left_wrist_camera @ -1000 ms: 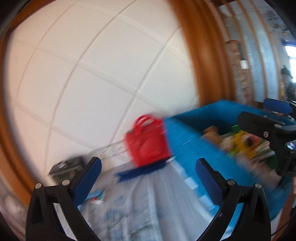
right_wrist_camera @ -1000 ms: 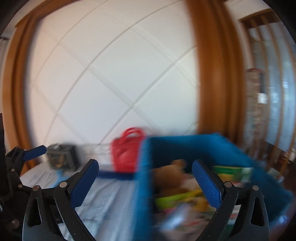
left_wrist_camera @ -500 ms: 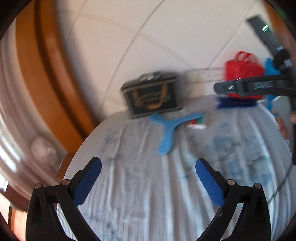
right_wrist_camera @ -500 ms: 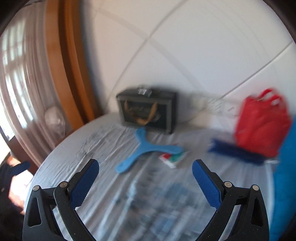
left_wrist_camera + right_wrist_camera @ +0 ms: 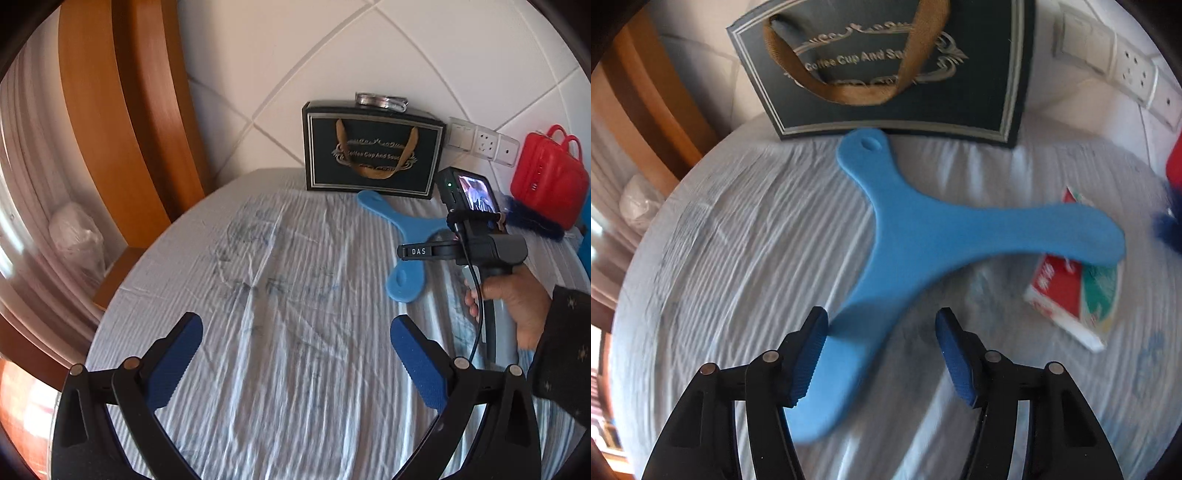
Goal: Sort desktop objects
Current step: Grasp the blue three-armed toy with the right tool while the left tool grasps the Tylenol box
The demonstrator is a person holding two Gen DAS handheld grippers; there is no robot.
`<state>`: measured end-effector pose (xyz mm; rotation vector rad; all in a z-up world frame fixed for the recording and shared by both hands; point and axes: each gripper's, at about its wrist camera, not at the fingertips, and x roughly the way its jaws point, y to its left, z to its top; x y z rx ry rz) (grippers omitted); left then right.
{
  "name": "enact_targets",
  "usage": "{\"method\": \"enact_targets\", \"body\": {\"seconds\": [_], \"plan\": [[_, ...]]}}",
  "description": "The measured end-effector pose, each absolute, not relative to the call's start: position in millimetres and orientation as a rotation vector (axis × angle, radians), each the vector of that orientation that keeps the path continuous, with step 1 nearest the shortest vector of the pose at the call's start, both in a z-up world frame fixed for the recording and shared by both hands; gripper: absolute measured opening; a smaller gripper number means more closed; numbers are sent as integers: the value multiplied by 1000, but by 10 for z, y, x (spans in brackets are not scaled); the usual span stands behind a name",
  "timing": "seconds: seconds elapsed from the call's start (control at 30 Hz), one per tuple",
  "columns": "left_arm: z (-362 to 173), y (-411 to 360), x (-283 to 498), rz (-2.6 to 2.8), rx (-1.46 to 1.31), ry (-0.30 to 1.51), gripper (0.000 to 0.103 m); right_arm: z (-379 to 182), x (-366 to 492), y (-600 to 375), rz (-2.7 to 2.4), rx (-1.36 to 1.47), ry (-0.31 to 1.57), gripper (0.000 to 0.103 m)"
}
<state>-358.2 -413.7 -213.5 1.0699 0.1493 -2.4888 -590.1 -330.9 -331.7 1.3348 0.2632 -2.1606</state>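
A light blue three-armed boomerang (image 5: 923, 229) lies flat on the striped white tablecloth (image 5: 738, 229). My right gripper (image 5: 882, 317) points down over its near arm. That arm runs between the jaws, close to the left pad (image 5: 810, 350); the jaws are closing and the right pad stands clear of it. The left wrist view shows the same boomerang (image 5: 406, 236) partly behind the right gripper's body, which a hand (image 5: 517, 302) holds. My left gripper (image 5: 295, 325) hangs open over bare cloth with nothing in it.
A red and green packet (image 5: 1067, 291) lies partly under the boomerang's right arm. A dark gift box (image 5: 373, 155) stands against the wall. A red bag (image 5: 546, 184) and a dark blue fuzzy thing (image 5: 535, 225) sit at the right. The round table's edge (image 5: 122, 280) curves at the left.
Both grippers swung left, away from the blue bin, and down toward the table. The right one came in close over the boomerang and its jaws narrowed. The left stayed wide.
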Motion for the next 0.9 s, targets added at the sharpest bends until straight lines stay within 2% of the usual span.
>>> {"method": "enact_targets", "body": {"seconds": [0.13, 0.2, 0.3, 0.4, 0.43, 0.6, 0.7, 0.83, 0.9], "plan": [[-2256, -4267, -3750, -2497, 1090, 207, 103, -3353, -5862, -3523, -2185, 1244, 450, 56], [-2281, -4261, -3817, -2500, 1101, 197, 103, -3338, -5874, -3557, -2159, 1212, 472, 43], [-2342, -4231, -3960, -2513, 1132, 144, 103, -3287, -5902, -3449, -2082, 1215, 448, 34], [-2321, -4198, -4071, -2542, 1129, 131, 103, -3039, -5832, -3080, -2064, 1150, 391, 10], [-2305, -4166, -4130, -2555, 1124, 126, 103, -2946, -5780, -2902, -2066, 1124, 389, 8], [-2235, -3954, -4486, -2627, 1123, 101, 103, -2716, -5562, -1937, -2071, 1133, 375, 7], [-2260, -3712, -4879, -2717, 1148, 82, 103, -2600, -5438, -1149, -2104, 1209, 198, 7], [-2489, -3191, -5591, -2830, 1197, -62, 103, -2480, -5233, -341, -2184, 1257, 31, 8], [-2628, -2995, -5842, -2849, 1212, -110, 103, -2422, -5128, -94, -2233, 1248, 44, 8]]}}
